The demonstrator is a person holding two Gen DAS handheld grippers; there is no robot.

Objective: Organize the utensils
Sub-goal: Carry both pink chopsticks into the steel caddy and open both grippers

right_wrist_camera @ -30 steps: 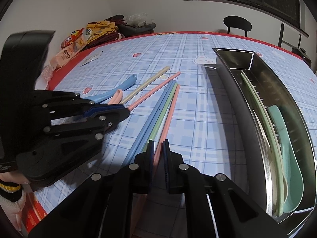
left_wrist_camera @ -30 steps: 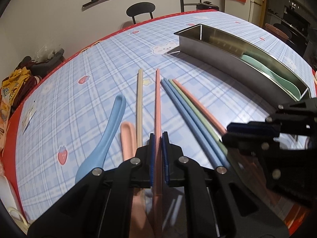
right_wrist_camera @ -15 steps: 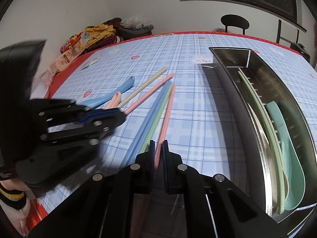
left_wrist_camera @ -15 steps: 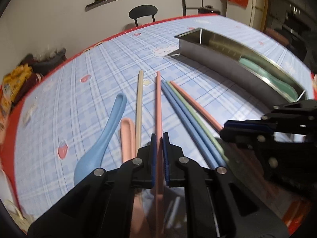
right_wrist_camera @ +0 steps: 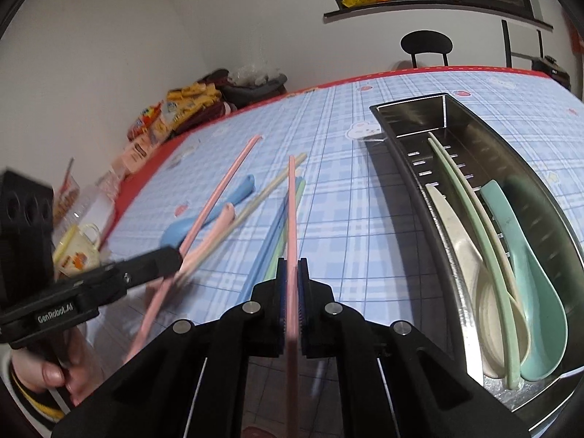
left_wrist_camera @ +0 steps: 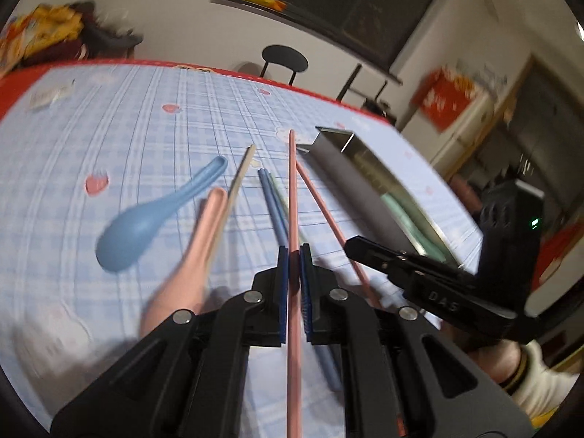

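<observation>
My left gripper (left_wrist_camera: pixel 293 255) is shut on a pink chopstick (left_wrist_camera: pixel 292 189), held off the blue checked tablecloth and pointing toward the steel tray (left_wrist_camera: pixel 350 179). My right gripper (right_wrist_camera: pixel 291 268) is shut on a second pink chopstick (right_wrist_camera: pixel 291 211), also raised. Each gripper shows at the edge of the other's view. On the cloth lie a blue spoon (left_wrist_camera: pixel 153 215), a pink spoon (left_wrist_camera: pixel 197 252), a cream chopstick (left_wrist_camera: pixel 237 182) and two blue chopsticks (left_wrist_camera: pixel 272 204) beside a green one. The tray (right_wrist_camera: pixel 416 111) holds a green chopstick (right_wrist_camera: pixel 471 211), a cream spoon (right_wrist_camera: pixel 460 248) and a teal spoon (right_wrist_camera: pixel 525 273).
Snack packets (right_wrist_camera: pixel 175 109) and dark bags are piled at the far left of the table. A small printed glass cup (right_wrist_camera: pixel 78 248) stands near the left edge. A black chair (right_wrist_camera: pixel 425 42) is behind the table's red border. A hand grips the left gripper's handle (right_wrist_camera: pixel 54 372).
Both pink chopsticks have come up off the cloth. My left gripper has rolled and swung, so its chopstick now points toward the tray's near end. The right gripper shifted slightly.
</observation>
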